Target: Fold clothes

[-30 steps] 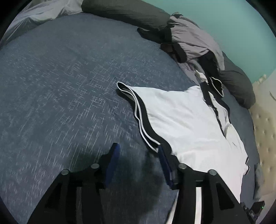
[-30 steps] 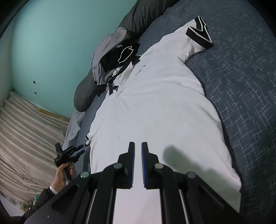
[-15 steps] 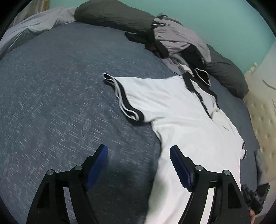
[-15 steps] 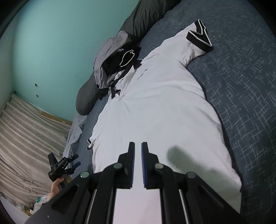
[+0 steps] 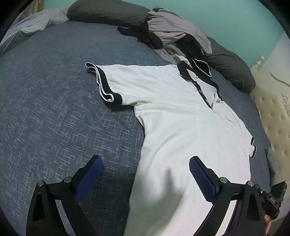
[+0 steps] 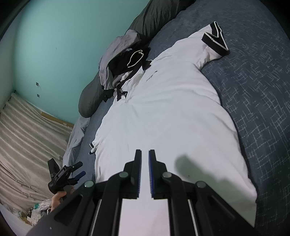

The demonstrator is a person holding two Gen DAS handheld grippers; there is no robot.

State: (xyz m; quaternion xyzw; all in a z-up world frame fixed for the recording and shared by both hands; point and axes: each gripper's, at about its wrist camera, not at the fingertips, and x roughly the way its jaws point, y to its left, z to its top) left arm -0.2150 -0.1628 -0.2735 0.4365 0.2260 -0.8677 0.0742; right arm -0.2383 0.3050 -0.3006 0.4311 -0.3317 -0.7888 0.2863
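A white polo shirt with dark collar and dark sleeve bands lies face up and spread flat on the blue bedspread. My left gripper hangs over the shirt's side edge below the spread sleeve. Its jaws are opening wide and no pad touches the cloth. It also shows small, held in a hand, as the left gripper in the right wrist view. My right gripper is shut with nothing between its pads, above the lower half of the shirt.
A heap of grey and black clothes lies by the collar against dark pillows. A teal wall rises behind them. A beige tufted headboard borders the bed on the right. Bare bedspread stretches left of the shirt.
My left gripper has drawn back from the sleeve cuff along the shirt's side, and its jaws have spread much wider. The right gripper has stayed still and shut.
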